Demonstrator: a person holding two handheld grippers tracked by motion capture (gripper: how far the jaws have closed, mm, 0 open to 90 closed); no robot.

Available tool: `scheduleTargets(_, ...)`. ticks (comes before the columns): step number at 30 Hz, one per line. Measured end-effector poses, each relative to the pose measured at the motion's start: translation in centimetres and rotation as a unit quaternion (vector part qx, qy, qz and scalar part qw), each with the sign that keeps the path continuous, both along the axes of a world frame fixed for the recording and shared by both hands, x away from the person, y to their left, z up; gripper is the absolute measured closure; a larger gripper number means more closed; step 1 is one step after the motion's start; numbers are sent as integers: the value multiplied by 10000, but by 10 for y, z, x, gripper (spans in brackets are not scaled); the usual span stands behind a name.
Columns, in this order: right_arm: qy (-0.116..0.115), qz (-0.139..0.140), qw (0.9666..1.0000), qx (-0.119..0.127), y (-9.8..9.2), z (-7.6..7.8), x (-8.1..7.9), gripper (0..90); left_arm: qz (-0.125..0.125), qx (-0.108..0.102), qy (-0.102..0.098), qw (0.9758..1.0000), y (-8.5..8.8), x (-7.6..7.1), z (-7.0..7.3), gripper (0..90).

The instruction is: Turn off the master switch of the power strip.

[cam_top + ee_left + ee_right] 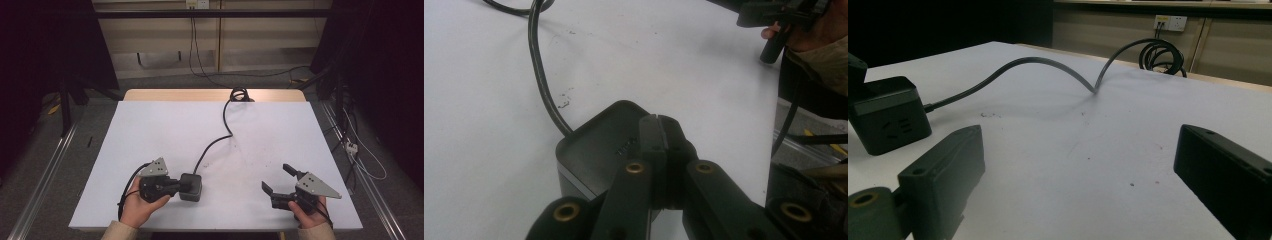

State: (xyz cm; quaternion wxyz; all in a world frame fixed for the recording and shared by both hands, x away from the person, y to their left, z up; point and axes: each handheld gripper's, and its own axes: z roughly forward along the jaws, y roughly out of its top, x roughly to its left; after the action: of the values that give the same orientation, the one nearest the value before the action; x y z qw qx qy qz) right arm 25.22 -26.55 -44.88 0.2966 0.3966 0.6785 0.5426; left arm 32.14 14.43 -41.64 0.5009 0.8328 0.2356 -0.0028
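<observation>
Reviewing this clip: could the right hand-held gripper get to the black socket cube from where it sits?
Probably yes. The right hand-held gripper stands open, and bare white table lies between it and the black socket cube. The shut left hand-held gripper sits at the cube's far side.

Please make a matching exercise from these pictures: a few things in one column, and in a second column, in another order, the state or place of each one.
Column 1:
1. left gripper
2. right gripper
3. black socket cube
4. black cable

Column 2:
A. jaws wide apart, nothing between them
B. runs in curves across the white table to a coil at the far edge
C. jaws closed together, tips over the cube's top
D. stands on the table near the front edge, cable coming out of its far side

Right pairs: 1-C, 2-A, 3-D, 4-B
</observation>
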Motion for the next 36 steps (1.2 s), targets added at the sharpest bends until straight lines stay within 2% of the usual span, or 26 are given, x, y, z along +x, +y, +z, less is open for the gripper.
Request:
scheduleTargets(11,-2,13,10000,3,0,0,0,58,-6,-240,126,9996,5,2,4,897)
scheduleTargets(18,5,17,10000,6,0,-1,1,58,65,-347,160,9992,4,3,6,765)
scheduleTargets(28,3,25,10000,8,0,-1,1,58,129,-320,209,9992,4,5,7,627)
scheduleTargets(36,-8,38,10000,8,1,0,1,58,170,-302,107,9993,5,7,8,512)
